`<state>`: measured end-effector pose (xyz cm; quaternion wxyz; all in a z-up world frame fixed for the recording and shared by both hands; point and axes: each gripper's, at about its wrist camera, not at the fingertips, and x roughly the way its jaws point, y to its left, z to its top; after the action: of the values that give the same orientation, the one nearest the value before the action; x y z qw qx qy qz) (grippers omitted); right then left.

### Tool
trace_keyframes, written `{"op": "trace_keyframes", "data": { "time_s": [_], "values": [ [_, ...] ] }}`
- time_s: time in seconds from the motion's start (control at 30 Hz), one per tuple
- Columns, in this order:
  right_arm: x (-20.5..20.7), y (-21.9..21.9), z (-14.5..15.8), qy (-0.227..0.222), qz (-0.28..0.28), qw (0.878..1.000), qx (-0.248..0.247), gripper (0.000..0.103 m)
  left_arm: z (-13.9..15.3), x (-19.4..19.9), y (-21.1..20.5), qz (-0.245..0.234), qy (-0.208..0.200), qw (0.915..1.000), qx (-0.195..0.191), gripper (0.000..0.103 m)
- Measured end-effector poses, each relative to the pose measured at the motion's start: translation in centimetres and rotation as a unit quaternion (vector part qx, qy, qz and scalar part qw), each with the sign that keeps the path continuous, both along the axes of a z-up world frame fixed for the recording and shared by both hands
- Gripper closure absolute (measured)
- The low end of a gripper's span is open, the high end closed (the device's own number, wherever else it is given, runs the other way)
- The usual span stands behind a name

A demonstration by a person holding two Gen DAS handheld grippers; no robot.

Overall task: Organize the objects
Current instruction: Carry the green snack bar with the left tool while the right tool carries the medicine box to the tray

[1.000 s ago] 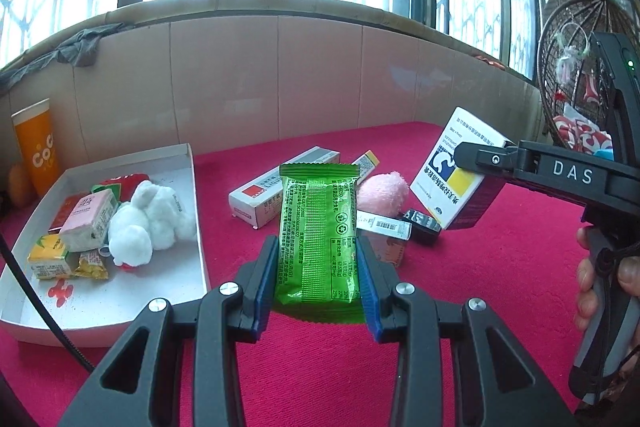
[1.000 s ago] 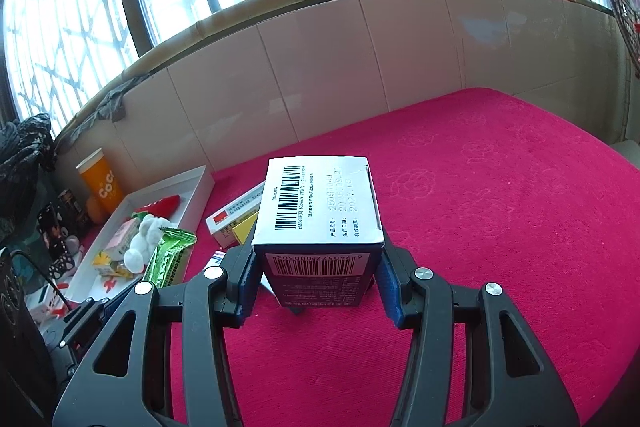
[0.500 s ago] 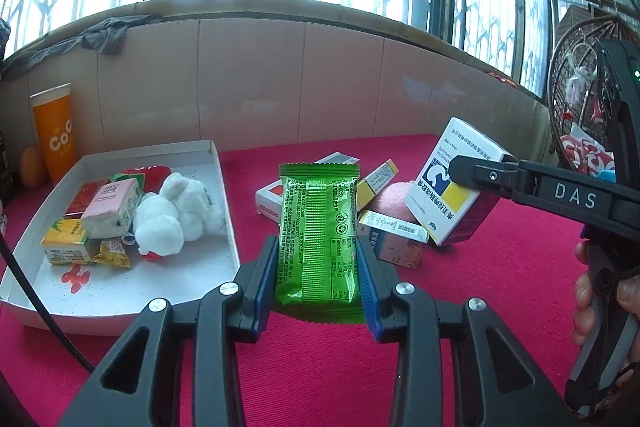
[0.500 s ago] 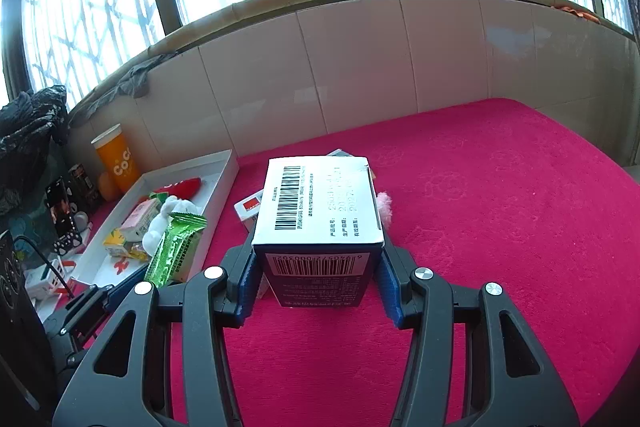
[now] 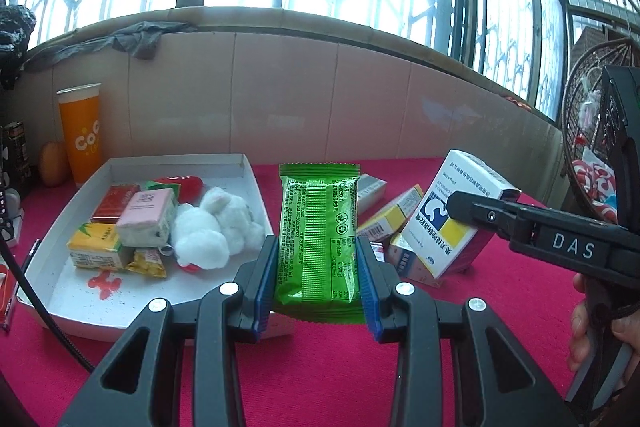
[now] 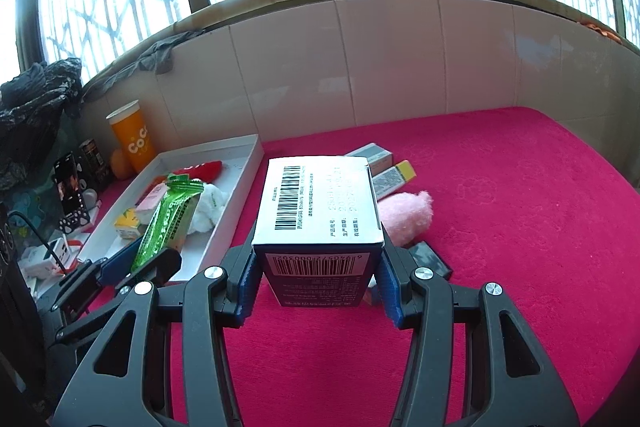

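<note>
**Two packets heading for the white tray**

The left tongs [image 5: 316,259] are pinching the green snack packet [image 5: 318,231] just beside the white tray [image 5: 248,171]; the right tongs [image 6: 316,267] are clamping the medicine box [image 6: 320,203] above the red counter [image 6: 500,227]. Each is needing lowering onto bare tray floor, since the white plush rabbit [image 5: 216,227] and small cartons [image 5: 144,223] are crowding the middle

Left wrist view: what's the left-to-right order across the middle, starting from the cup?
Orange paper cup → white tray with white plush toy → green snack packet held in the left gripper → white-and-blue medicine box held by the right gripper.
</note>
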<state>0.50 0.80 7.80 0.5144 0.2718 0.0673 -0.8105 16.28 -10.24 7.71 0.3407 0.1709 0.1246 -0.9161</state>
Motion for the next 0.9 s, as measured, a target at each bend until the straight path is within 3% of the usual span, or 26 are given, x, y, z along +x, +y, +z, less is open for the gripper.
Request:
{"op": "trace_keyframes", "data": {
  "time_s": [0.9],
  "values": [
    [5.9, -7.2, 2.1, 0.039, 0.087, 0.995, 0.021, 0.053, 1.1, 7.0, -6.8, 0.107, 0.041, 0.9927, 0.038, 0.066]
  ]
}}
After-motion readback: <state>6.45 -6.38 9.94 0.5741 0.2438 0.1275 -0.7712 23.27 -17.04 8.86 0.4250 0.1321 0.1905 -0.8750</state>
